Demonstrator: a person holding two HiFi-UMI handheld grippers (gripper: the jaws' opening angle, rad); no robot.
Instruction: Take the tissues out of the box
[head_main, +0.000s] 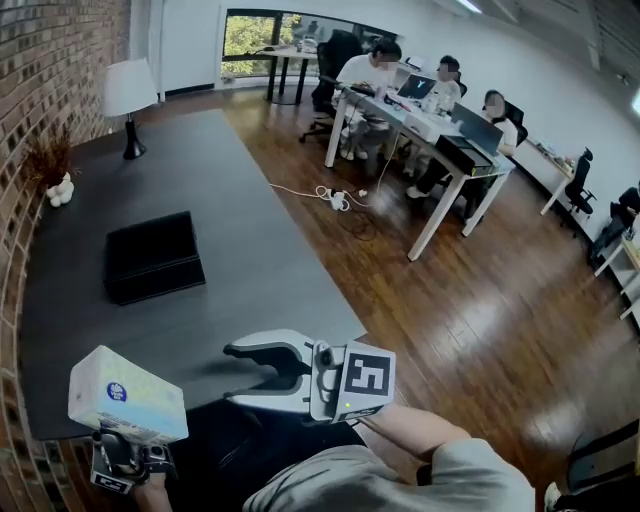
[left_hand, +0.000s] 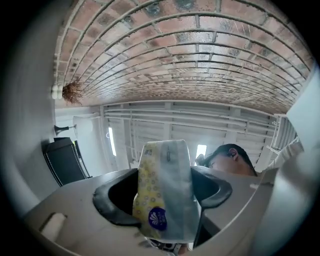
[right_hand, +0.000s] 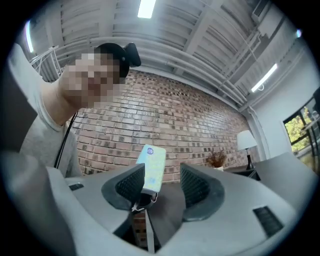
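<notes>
A soft tissue pack (head_main: 127, 395), white and yellow with a blue round logo, is held up over the table's near left corner. My left gripper (head_main: 124, 434) is shut on it from below, and in the left gripper view the pack (left_hand: 165, 195) fills the space between the jaws of that gripper (left_hand: 165, 190). My right gripper (head_main: 235, 372) hovers to the pack's right, open and pointing at it. In the right gripper view the pack (right_hand: 152, 167) shows some way beyond the empty jaws of the gripper (right_hand: 162, 182). The black box (head_main: 152, 255) lies on the dark table (head_main: 240, 200).
A white lamp (head_main: 128, 95) stands at the table's far end. A dried plant (head_main: 50, 165) sits by the brick wall on the left. Several people sit at desks (head_main: 420, 110) at the back right. A power strip with cables (head_main: 335, 197) lies on the wooden floor.
</notes>
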